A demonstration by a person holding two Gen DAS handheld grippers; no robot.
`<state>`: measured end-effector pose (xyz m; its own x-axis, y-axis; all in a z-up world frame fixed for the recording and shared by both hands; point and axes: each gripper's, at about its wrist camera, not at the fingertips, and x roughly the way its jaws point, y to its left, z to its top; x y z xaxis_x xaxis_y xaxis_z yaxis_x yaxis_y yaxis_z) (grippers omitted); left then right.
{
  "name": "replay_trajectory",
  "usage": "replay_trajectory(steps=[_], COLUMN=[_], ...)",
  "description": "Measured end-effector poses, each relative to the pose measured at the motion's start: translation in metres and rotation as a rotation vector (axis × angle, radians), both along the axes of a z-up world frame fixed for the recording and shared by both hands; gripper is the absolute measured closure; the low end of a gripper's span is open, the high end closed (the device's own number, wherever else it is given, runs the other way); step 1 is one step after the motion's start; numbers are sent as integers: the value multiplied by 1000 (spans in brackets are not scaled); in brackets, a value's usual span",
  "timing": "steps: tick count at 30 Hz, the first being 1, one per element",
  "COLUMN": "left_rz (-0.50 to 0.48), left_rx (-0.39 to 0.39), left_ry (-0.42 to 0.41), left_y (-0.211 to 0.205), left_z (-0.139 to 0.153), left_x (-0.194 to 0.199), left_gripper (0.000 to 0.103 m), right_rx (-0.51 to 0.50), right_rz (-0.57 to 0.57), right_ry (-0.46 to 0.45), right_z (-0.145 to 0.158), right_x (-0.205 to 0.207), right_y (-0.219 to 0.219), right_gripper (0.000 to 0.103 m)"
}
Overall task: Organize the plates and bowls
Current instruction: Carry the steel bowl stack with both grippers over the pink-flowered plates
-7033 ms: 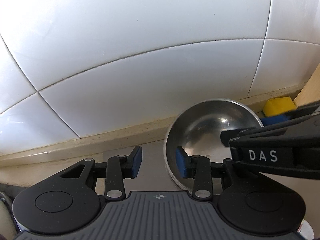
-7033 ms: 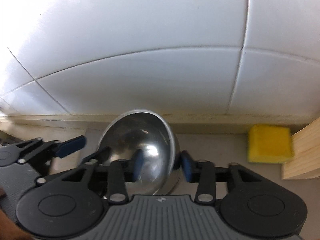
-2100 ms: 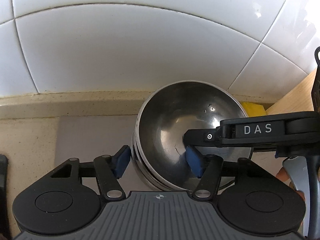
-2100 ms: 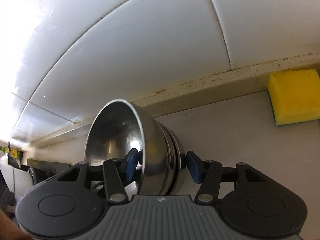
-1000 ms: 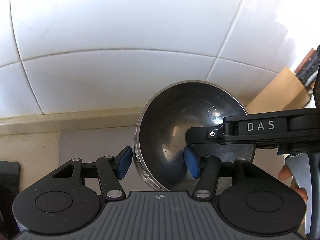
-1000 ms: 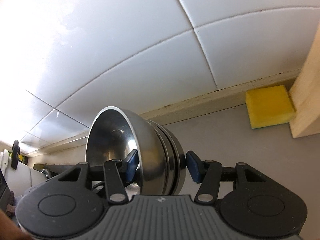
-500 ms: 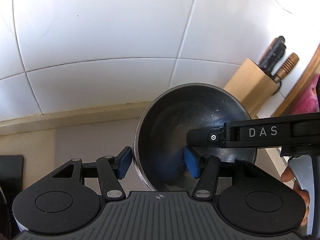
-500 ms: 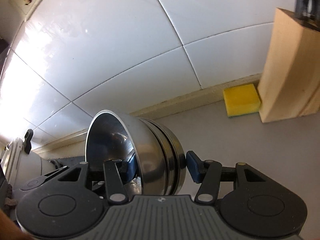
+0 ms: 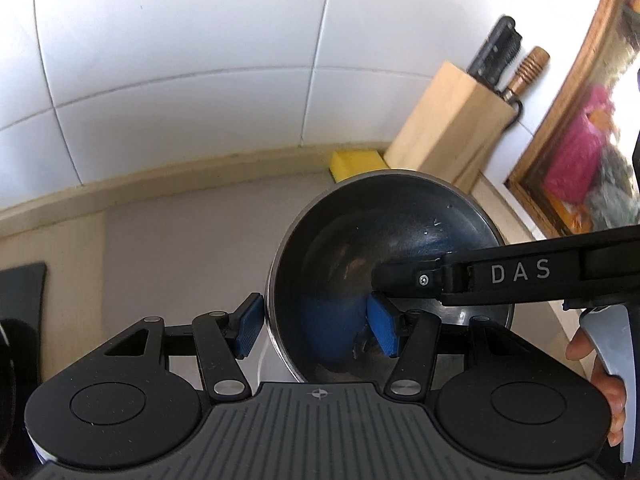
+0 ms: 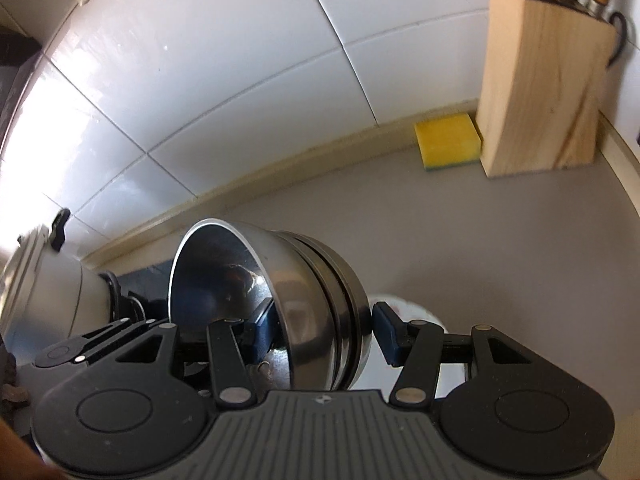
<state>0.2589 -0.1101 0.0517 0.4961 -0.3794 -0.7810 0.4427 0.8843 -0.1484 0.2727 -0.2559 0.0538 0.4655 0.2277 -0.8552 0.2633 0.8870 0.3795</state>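
A stack of nested steel bowls [image 9: 384, 264] is held in the air, tilted on its side, above the grey counter. My left gripper [image 9: 316, 328] is shut on the stack's near rim, one blue pad outside and one inside. My right gripper [image 10: 320, 328] is shut on the stack's wall [image 10: 312, 304], one pad inside the bowl and one on the outer shells. The right gripper's arm [image 9: 520, 272], marked DAS, reaches into the bowl from the right. A white plate [image 10: 412, 312] shows partly below the stack.
A wooden knife block [image 10: 540, 80] stands at the back right with a yellow sponge [image 10: 448, 140] beside it. A white appliance [image 10: 48, 288] is at the left. White tiled wall [image 9: 200, 60] runs behind the grey counter [image 10: 480, 240]. A black mat edge [image 9: 20, 288] lies left.
Both grippers have lifted the bowl stack up and back from the wall. The knife block, sponge and counter now show more fully and farther off.
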Motion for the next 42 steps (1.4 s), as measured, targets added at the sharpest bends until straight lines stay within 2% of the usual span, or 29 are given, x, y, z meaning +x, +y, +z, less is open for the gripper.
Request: replay_trajectory(steps=[10,16,21,29,35,39,42], left_rz=[-49,-65,-71,-75,-35,-17,-6], left_rx=[41,58,68,75,47,68,61], left_ry=[36,83,86,63,73,59,69], left_y=[0,-2,-8,-16,-17,-24,-25], left_z=[-22,-39,-46,-43,-45,-49,-47], left_x=[-24,-25,-23,-17,-4,1,6], left_gripper=[48,48,48,47,50,48,48], right_rx=[-10,-15,-15,-12,4,-5,30], right_rz=[-27,-33,-40,-59,-85,-79,-90], right_ry=[60,112,141,139,105,95,108], right_z=[-8,-21,-31,-32,-35,-39,-44], right_x=[-35,-42,-45,-44,-37,-29,-23], right_y=[10,13,11,4,-6,-6,-12], right_gripper=[67,67,67,70,73,73,72])
